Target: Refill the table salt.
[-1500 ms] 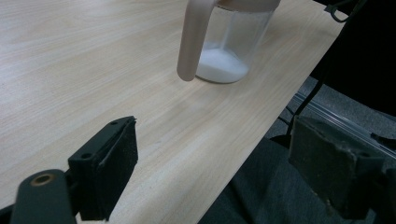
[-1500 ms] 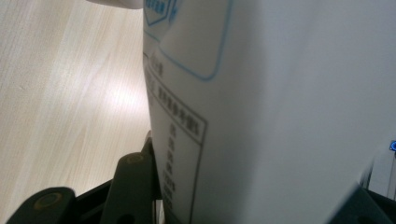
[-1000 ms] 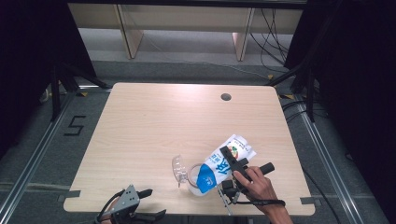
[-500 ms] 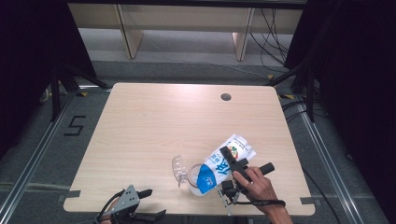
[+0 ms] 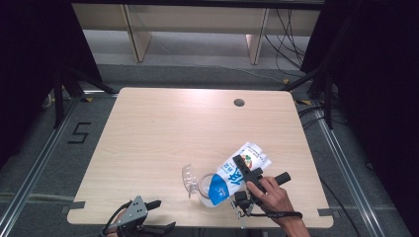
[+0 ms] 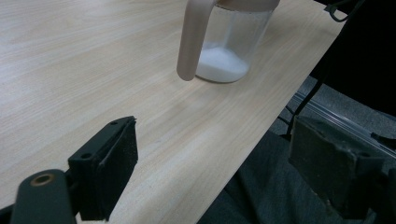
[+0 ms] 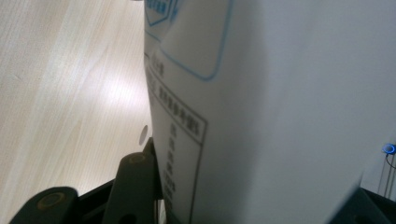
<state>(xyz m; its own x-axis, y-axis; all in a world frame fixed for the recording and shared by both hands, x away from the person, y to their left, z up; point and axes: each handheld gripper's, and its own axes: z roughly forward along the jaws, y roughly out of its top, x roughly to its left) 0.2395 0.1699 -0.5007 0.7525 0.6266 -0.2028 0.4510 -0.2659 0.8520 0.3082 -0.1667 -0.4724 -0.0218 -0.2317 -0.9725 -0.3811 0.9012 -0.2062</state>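
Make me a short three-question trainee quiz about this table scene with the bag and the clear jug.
1. True or false: the right gripper is clamped on the blue and white bag.
2. Which way does the bag tilt? A) mouth down over the clear jug B) upright on the table C) lying flat
3. Fill in: the left gripper, at the table's near edge, has its fingers ____.

Key: 1 true. 2 A. 3 open; in the left gripper view they stand wide apart with nothing between them, and white powder lies in the jug's bottom.
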